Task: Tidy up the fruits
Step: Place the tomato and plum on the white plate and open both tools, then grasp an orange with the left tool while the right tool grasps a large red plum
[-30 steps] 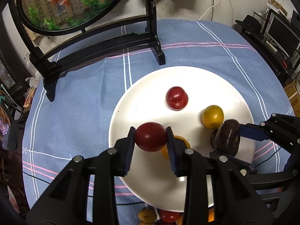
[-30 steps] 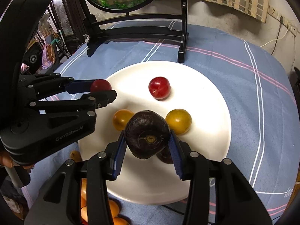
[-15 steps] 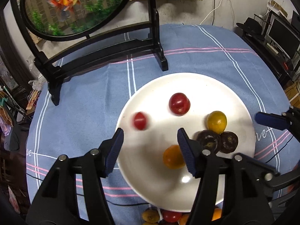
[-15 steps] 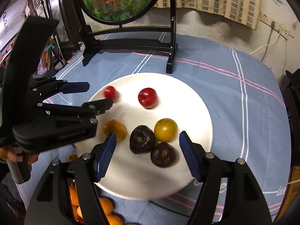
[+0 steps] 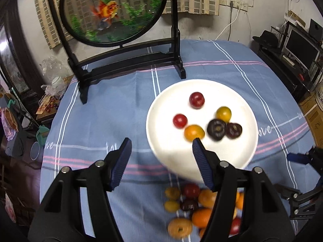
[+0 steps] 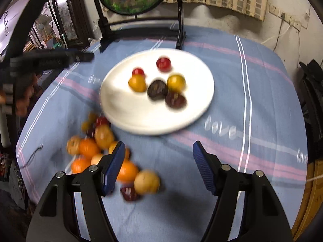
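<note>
I can't get a clean count on the loose fruit pile (image 6: 107, 155) near the tablecloth's (image 5: 101, 125) front edge: it smears in my right view, and in my left view my own claw arms cut across it. On the white plate (image 5: 238, 92) I count six: two red fruits (image 5: 180, 121), two yellow-orange fruits (image 5: 194, 132) and two dark purple ones (image 5: 217, 128), bunched mid-plate with the purple pair touching. My left gripper (image 5: 160, 163) is released, jaws opening, nothing between them, hovering over the plate's near-left rim. My right gripper (image 6: 158, 166) is released too and holds nothing, over bare cloth between pile and plate. The round fish screen (image 5: 113, 10) stands at the far edge, its top cut off.
</note>
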A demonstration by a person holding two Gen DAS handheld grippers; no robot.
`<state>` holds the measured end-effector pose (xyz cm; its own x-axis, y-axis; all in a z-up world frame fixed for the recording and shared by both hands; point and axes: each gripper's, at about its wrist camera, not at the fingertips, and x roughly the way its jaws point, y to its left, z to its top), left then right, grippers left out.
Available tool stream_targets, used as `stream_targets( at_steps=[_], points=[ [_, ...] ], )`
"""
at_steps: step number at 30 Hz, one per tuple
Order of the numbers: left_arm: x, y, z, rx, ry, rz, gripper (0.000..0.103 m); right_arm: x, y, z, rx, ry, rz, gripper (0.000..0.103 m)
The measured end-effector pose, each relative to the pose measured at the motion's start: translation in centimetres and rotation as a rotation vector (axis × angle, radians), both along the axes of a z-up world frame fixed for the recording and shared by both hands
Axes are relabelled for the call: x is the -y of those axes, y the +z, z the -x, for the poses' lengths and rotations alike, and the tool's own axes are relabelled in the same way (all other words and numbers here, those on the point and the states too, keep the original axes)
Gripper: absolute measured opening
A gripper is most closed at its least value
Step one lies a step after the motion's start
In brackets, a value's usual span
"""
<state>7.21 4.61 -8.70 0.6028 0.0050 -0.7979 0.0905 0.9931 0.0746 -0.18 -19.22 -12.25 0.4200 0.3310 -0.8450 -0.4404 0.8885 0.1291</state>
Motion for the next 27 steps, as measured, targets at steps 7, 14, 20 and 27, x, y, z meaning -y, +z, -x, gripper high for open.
stream_targets(
  at_steps=[7, 14, 20, 27],
  points=[
    [-0.8, -1.3, 5.4, -0.04, 0.004, 0.023, 0.067, -2.0, -2.7, 5.7, -0.074, 0.081, -0.031, 0.07],
    [-3.1, -3.3, 9.1, -0.107, 0.063, 0.058, 0.067, -7.1, -4.8, 7.4, -0.063, 0.2, 0.021, 0.07],
    [-4.6, -4.1, 11.6, -0.133, 0.093, 0.072, 0.067, -9.5, -6.3, 6.4, -0.036, 0.275, 0.123, 0.065],
    [-2.2, -5.0, 13.2, -0.163, 0.002, 0.074, 0.067, -8.4, -5.8, 6.2, -0.059, 0.291, 0.102, 0.043]
  ],
)
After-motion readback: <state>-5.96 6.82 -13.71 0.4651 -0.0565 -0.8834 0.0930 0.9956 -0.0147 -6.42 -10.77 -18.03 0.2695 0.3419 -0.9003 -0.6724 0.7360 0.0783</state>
